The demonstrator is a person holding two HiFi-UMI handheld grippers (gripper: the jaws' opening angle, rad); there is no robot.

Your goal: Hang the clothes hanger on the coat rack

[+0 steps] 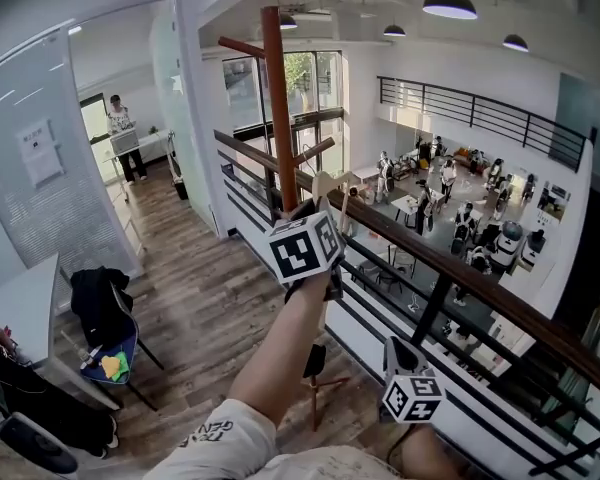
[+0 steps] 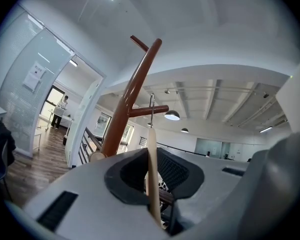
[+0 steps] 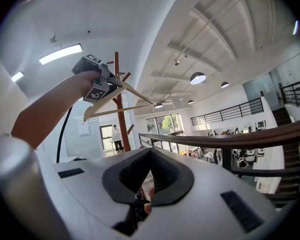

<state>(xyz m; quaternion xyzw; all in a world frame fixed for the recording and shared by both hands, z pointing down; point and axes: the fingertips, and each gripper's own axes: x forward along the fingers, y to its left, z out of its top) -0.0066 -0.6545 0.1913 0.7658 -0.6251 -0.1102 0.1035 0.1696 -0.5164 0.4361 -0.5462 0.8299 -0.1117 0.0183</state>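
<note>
Wooden hanger — one — held by left gripper near one rack.

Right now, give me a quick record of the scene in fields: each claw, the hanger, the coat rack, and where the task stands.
left claw: shut on the wooden hanger, raised toward the rack
right claw: shut, empty, held low
hanger hook: close by a peg of the coat rack; cannot tell whether it rests on it
setting: upper floor beside a railing
task status: hanger in the left claw's grip, not released
</note>
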